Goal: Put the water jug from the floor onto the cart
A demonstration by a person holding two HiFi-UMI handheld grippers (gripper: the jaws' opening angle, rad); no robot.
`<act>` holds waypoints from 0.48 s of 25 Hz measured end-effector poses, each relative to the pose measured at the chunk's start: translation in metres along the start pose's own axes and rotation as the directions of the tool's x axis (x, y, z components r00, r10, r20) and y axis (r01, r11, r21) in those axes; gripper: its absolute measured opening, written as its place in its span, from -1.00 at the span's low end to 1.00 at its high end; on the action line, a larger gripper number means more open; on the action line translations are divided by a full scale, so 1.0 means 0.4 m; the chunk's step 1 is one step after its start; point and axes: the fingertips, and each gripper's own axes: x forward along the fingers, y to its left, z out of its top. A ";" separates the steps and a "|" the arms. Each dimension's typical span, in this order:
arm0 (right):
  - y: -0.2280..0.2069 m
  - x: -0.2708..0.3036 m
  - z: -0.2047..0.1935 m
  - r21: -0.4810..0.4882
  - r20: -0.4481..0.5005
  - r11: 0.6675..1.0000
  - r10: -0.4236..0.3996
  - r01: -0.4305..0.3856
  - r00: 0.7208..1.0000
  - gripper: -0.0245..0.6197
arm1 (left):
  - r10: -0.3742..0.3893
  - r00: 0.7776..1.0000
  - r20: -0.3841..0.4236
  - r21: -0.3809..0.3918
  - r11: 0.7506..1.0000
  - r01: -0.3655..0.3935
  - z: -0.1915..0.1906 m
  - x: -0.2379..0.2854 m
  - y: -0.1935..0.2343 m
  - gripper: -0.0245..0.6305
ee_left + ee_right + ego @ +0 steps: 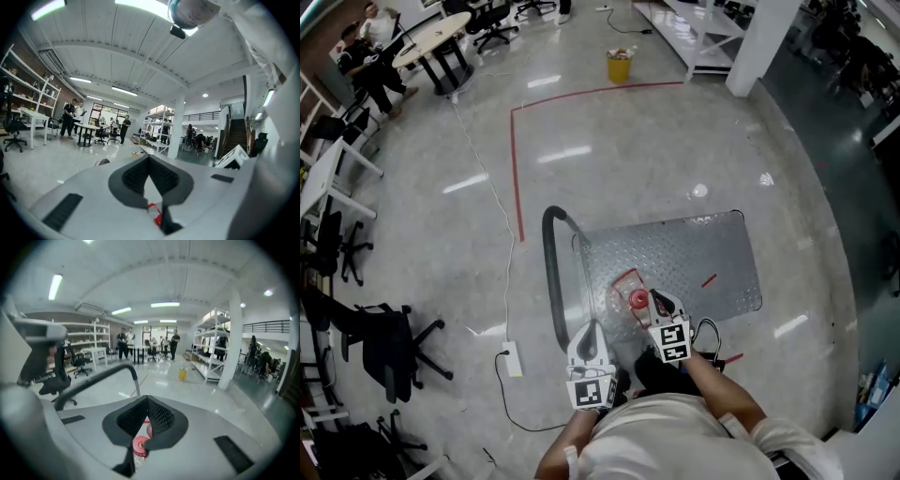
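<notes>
The clear water jug, marked by its red cap (pixel 637 299), stands at the near end of the grey cart (pixel 712 248), beside the black push handle (pixel 551 272). My right gripper (pixel 660 301) is just right of the cap. In the right gripper view its jaws (pixel 147 399) are shut tip to tip, and the red cap (pixel 139 446) shows below through the gap behind the tips. My left gripper (pixel 592 327) sits left of the jug by the handle. Its jaws (pixel 149 157) also meet, with a red scrap (pixel 157 216) showing under them. Nothing is seen pinched at either tip.
A yellow bin (pixel 620 66) stands far ahead, beyond a red tape line (pixel 517 169). A power strip (pixel 514 358) and its white cable lie left of the cart. Office chairs (pixel 384 342) stand at the left, and a white pillar (pixel 759 42) and shelving at the far right.
</notes>
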 end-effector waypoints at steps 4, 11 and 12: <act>0.009 -0.202 0.201 0.082 0.303 0.996 0.005 -0.031 0.953 -0.89 | -0.050 0.998 0.030 0.008 0.999 0.050 0.073 -0.021 -0.022 -0.92; 0.030 -0.317 0.246 0.126 0.397 0.989 0.017 -0.073 0.917 -0.89 | -0.081 0.995 0.058 0.008 0.997 0.080 0.110 -0.040 -0.056 -0.92; 0.030 -0.320 0.242 0.124 0.397 0.990 0.019 -0.074 0.918 -0.89 | -0.083 0.995 0.057 0.006 0.997 0.083 0.109 -0.040 -0.064 -0.92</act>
